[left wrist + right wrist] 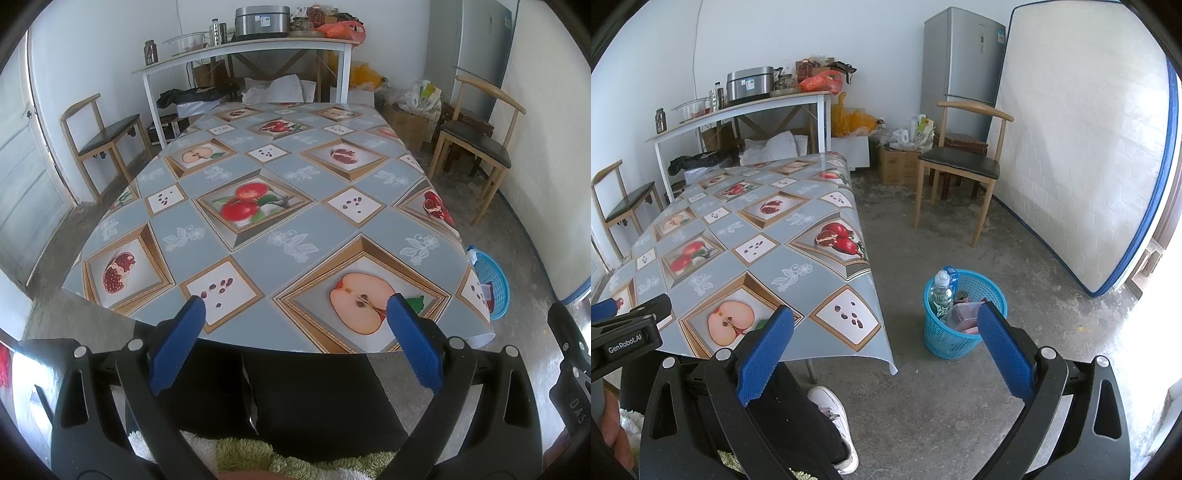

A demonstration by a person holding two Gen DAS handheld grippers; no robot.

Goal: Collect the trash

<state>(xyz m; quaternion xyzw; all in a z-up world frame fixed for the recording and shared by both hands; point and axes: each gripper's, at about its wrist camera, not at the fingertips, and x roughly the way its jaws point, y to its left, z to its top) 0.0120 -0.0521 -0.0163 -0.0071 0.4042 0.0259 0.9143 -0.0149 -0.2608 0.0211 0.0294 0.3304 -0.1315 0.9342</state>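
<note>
Both the left gripper (295,314) and right gripper (886,321) stand apart and empty over a bare table (258,221); trash fills the blue basket (955,341) on the floor beside it, so scan surfaces slowly before finishing.

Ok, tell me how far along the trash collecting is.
It looks nearly or fully done. Done: the tablecloth shows no loose trash, and the blue basket on the floor beside the table already holds a bottle, a can and a plastic box. In hand: nothing; the left hand-held gripper and the right hand-held gripper are both open and empty. Left: nothing visible here.
</note>
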